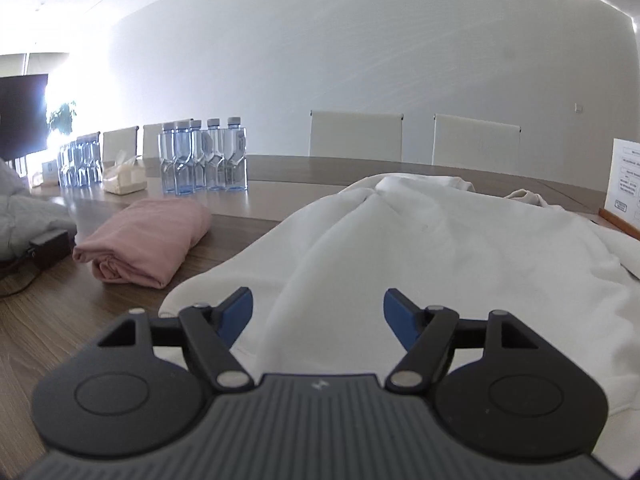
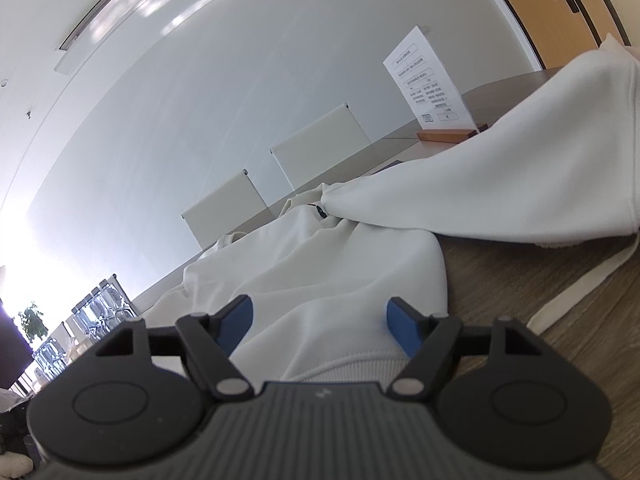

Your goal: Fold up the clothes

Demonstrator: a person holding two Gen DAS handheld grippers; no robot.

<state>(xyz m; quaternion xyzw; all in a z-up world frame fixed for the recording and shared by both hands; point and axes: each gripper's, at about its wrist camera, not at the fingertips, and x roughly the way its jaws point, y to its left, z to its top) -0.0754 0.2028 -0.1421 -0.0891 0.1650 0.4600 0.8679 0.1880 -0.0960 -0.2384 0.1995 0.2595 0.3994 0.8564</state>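
A white sweatshirt (image 1: 420,240) lies spread across the wooden table (image 1: 48,304), which serves as the landmark here. The left gripper (image 1: 318,308) hangs over the sweatshirt's near hem, blue pads wide apart with a raised fold of cloth between them but not pinched. The right gripper (image 2: 320,316) stands likewise wide over the ribbed hem at the garment's other side, gripping nothing.

At the table's far side stand clusters of clear water bottles (image 1: 204,160), seemingly full, though glare makes it hard to tell. Beside them sits a pale packet (image 1: 122,178) whose contents cannot be made out.

One sleeve (image 2: 520,168) stretches away toward the table's right end, its cuff cut off by the picture edge. A folded pink garment (image 1: 144,240) rests left of the sweatshirt, near a small black box (image 1: 48,250) and a grey garment (image 1: 24,212). A printed sign (image 2: 430,80) on a wooden base stands further along the table, and white chairs (image 1: 356,136) line its far edge.
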